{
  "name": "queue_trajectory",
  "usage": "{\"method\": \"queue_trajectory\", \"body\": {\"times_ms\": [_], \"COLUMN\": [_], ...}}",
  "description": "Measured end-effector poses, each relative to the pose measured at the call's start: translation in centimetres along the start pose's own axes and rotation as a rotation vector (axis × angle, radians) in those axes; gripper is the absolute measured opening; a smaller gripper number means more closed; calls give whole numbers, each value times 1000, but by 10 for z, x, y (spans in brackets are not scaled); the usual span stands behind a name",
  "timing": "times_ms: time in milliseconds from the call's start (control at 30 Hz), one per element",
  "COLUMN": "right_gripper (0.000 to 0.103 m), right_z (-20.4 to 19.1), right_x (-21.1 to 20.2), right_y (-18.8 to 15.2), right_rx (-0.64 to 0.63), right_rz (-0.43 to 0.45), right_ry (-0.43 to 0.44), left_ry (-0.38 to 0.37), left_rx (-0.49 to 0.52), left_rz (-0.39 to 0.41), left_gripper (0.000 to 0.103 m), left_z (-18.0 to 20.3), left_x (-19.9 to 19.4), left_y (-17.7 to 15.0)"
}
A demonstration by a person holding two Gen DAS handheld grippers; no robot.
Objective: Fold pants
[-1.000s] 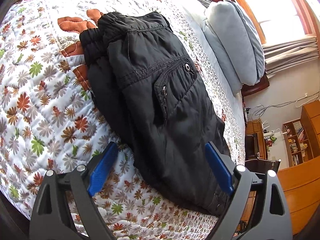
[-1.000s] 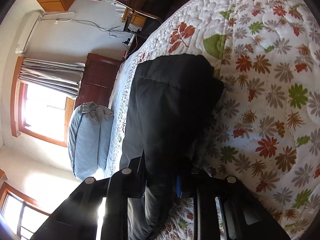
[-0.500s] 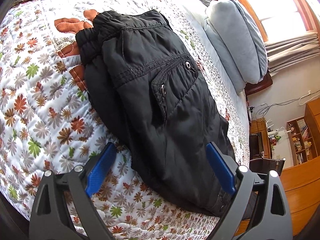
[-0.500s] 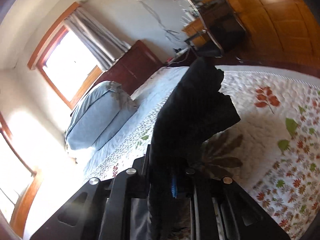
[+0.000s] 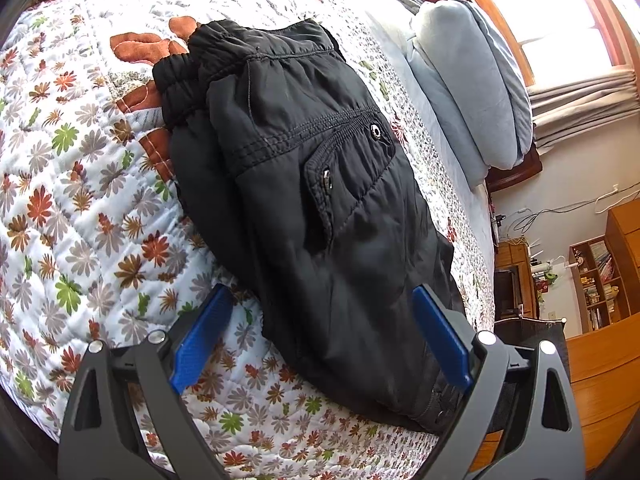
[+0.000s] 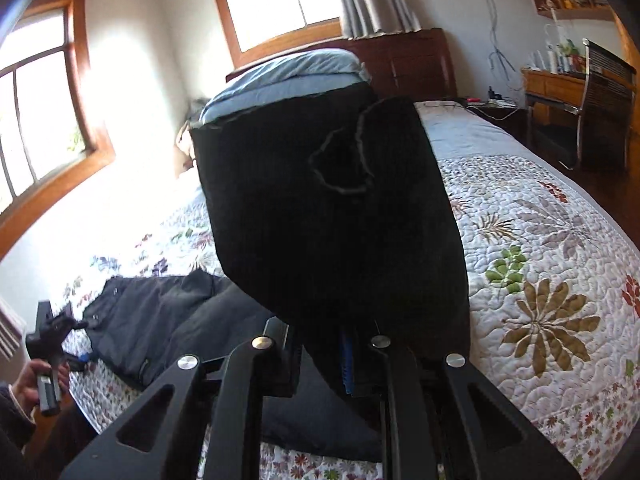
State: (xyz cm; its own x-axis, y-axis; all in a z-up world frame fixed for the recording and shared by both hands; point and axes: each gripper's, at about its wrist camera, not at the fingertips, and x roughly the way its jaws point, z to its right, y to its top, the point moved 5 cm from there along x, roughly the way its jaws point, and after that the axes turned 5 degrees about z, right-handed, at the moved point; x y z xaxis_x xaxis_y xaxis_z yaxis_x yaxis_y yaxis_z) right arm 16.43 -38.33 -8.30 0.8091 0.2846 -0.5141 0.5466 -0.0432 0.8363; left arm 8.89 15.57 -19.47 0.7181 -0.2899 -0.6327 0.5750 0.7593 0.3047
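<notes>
Your right gripper [image 6: 352, 360] is pinching the leg end of the black pants [image 6: 336, 208], with the cloth caught between the two blue pads. The pinched end stands up straight ahead of that gripper and blocks most of its view, while the rest of the pants trails down and off to its left across the bed [image 6: 540, 240]. Holding the hem high like this lets the free length hang clear of the quilt, so it can be carried over the waist half without dragging or bunching.

Your left gripper [image 5: 320, 344] is spread wide and holds nothing. It hovers low over the near edge of the bed, and the waist half of the pants lies flat just ahead of it, running away between its fingers [image 5: 200, 340] toward the elastic waistband at the far end. The right finger seems to sit over the cloth, but whether it touches I cannot tell. Parked there, it is placed to pin the lower layer if it slides.

I judge the fold to be midway: the leg end is up, not yet laid down. Watch that both legs stay together in your pinch.
</notes>
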Motion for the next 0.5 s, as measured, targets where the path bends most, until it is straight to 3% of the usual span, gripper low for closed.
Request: {"method": "queue_trajectory", "body": {"times_ms": [233, 400, 467, 500], "right_gripper": [15, 21, 34, 35], "right_z": [-42, -52, -53, -53], "right_x": [48, 55, 55, 53], "right_y": [-60, -83, -88, -89], "right_rx": [-191, -233, -230, -235], "right_rz": [-226, -229, -245, -249], "right_ry": [-9, -41, -33, -33], "left_ry": [-6, -10, -9, -7], "left_rx": [-1, -3, -2, -1], "left_rz": [-2, -7, -8, -8], "left_gripper": [92, 92, 93, 93], "left_z": [-2, -4, -4, -3], "left_x": [-1, -2, -2, -1], "left_y": [1, 2, 2, 2]}}
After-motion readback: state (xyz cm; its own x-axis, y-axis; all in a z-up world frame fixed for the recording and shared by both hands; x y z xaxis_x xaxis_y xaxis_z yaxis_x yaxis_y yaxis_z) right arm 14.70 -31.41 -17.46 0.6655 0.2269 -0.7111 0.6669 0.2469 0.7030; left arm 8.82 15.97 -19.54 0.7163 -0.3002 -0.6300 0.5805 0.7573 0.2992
